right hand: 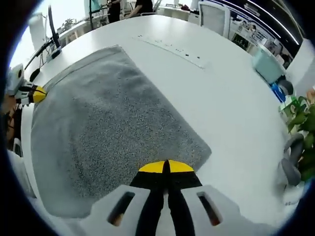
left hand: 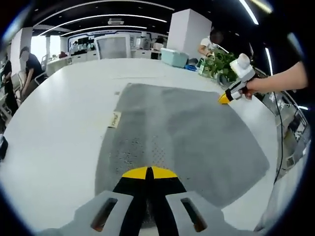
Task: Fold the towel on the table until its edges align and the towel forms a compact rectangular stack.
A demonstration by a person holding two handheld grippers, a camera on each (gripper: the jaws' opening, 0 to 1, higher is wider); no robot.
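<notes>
A grey towel [left hand: 182, 142] lies spread flat, unfolded, on a large white desk [left hand: 64, 123]. In the left gripper view, the left gripper [left hand: 149, 171] sits at 6 o'clock with its yellow-tipped jaws pressed together on the towel's near edge, pinching the cloth. A small label [left hand: 114, 119] sticks out from the towel's edge at 9 o'clock. At 2 o'clock, a hand [left hand: 256, 87] holds the right gripper [left hand: 224, 98] at the towel's far corner. In the right gripper view, the right gripper [right hand: 166, 166] has its jaws pressed together at the towel's [right hand: 113, 123] edge, and the left gripper [right hand: 39, 94] shows at 9 o'clock. A green plant [left hand: 220, 63] stands beyond the towel.
</notes>
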